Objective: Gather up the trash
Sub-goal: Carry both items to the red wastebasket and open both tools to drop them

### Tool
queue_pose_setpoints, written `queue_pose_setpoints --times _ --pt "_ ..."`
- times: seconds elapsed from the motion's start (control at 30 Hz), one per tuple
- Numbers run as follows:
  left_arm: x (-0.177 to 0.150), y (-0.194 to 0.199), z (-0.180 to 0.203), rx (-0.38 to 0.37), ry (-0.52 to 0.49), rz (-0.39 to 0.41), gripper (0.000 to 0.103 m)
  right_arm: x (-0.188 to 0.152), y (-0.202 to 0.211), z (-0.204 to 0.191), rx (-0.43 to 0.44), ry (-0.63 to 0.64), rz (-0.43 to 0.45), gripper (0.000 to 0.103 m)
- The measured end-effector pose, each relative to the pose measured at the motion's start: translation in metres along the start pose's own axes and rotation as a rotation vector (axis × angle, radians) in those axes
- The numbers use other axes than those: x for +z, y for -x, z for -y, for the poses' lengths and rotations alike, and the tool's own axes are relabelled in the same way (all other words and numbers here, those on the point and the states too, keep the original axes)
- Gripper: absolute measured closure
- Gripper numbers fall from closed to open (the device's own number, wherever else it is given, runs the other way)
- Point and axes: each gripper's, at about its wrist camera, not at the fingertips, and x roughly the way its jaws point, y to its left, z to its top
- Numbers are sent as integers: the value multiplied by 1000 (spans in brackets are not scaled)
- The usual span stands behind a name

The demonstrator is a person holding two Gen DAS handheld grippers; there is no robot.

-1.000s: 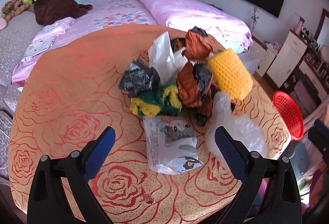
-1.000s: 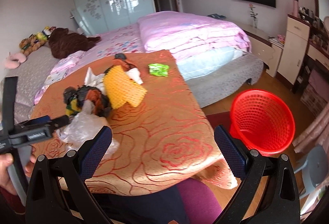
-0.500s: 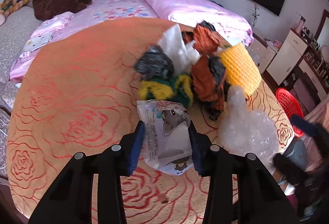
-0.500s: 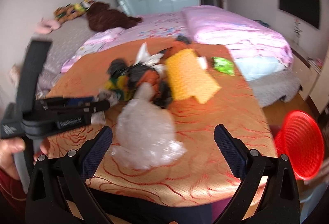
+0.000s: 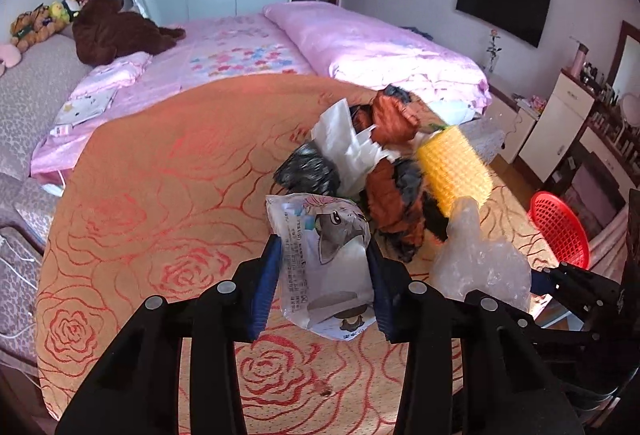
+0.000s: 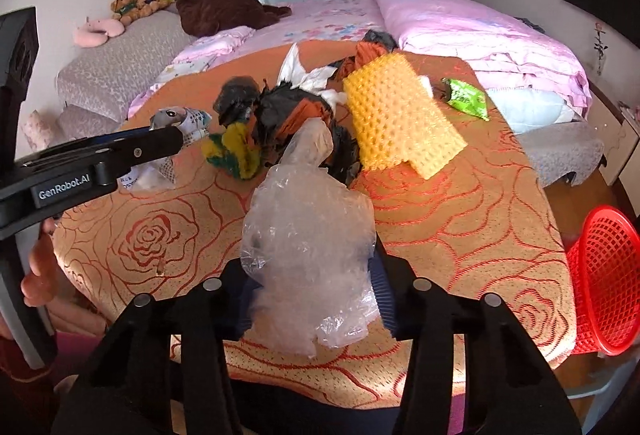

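Gripping trash in both claws above a table [image 6: 460,235] draped in orange cloth patterned with red roses. Left claw [image 5: 323,275] clamped on a white plastic snack wrapper printed with a grey cartoon animal [image 5: 324,255], raised off the cloth. Right claw [image 6: 316,287], jaws just closing, pressed against both sides of a crumpled clear plastic bag [image 6: 308,235]. Step in hand, by judgement: pick-up finished on both sides, carrying not yet begun. Next move likely calls for swinging each piece over to the red mesh plastic basket [image 6: 600,275] beside the table's right edge and releasing there. Remaining pile, near the wrapper: yellow foam fruit netting [image 6: 396,119], white tissue, dark and orange scraps. Shown only in the right wrist view: a green wrapper [image 6: 466,99] beyond the netting, and a hand [image 6: 38,271] holding the left claw's handle. Left wrist view alone shows the wrapper's print.
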Motion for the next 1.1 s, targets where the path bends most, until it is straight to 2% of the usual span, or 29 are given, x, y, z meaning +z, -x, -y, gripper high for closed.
queue_pose_setpoints --times 0.2,0.47,0.8,1.1 --pt "3 13 10 -40 -2 62 64 1 25 15 -11 -39 53 57" --pt "9 21 26 -88 -14 135 64 11 56 48 -67 -100 142 57" --pt "23 6 70 -183 -72 141 64 15 90 106 -189 -198 228 57" --pt "34 -8 139 -273 -191 134 64 -1 112 160 -328 -297 268 57"
